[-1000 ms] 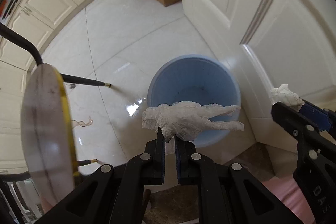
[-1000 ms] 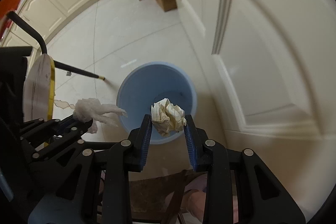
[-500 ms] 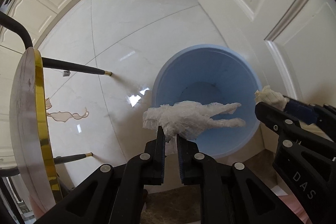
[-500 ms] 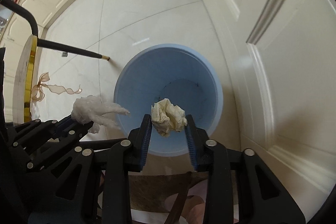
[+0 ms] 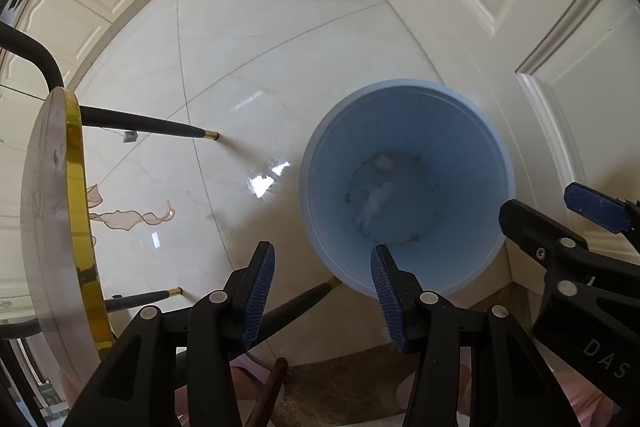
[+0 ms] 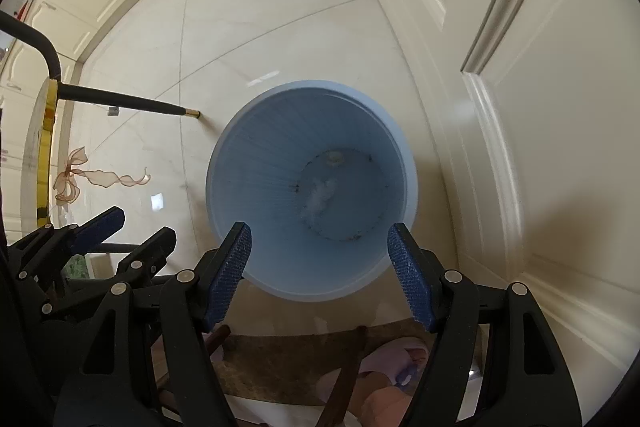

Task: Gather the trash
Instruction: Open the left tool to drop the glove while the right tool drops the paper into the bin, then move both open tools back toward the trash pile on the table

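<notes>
Both drops away! The left gripper [image 5: 322, 281] and right gripper [image 6: 320, 263] are opening, nothing between them now, while the glove [image 5: 374, 205] and paper wad [image 5: 383, 162] are lying inside the blue bin [image 5: 476, 263].

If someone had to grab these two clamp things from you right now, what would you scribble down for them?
Left gripper: jaws opening, nothing between them.
Right gripper: jaws opening, nothing between them.
Both hang over the blue bin, which stands by the door.
Done: a white wad and a smaller crumpled ball lie at the bin's bottom.
Left: a ribbon lies on the floor by the table; maybe trash too. Look around for more.
</notes>
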The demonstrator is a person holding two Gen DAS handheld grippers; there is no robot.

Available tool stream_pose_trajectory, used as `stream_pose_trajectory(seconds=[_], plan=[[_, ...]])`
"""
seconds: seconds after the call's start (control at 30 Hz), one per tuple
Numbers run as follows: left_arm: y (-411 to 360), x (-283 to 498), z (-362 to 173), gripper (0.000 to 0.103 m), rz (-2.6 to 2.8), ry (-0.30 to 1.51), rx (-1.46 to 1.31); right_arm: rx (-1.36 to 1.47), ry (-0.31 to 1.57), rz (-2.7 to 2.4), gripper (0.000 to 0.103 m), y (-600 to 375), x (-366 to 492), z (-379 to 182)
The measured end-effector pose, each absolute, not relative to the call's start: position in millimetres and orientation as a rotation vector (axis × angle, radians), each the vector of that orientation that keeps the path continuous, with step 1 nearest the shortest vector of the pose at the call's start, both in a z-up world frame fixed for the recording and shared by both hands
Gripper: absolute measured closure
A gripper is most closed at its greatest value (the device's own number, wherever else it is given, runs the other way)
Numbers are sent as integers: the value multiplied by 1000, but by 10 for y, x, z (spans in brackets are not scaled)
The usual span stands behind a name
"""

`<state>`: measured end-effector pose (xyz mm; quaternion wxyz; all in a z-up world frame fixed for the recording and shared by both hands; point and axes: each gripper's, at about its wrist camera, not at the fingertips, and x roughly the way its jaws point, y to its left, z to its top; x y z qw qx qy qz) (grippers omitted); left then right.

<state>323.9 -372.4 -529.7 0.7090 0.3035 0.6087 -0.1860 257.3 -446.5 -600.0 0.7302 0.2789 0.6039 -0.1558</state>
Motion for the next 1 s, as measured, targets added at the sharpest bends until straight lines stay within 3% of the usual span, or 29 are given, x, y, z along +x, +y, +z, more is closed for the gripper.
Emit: stream_pose_trajectory(seconds=[0.53, 1.0], plan=[[-3590, 2957, -4794, 57, -496, 1300, 639, 553, 1304, -500, 35, -4388, 2196, -5537], [-3127, 2193, -3804, 57, -623, 1100, 593, 477, 1093, -668, 35, -3980, 1389, -4314]])
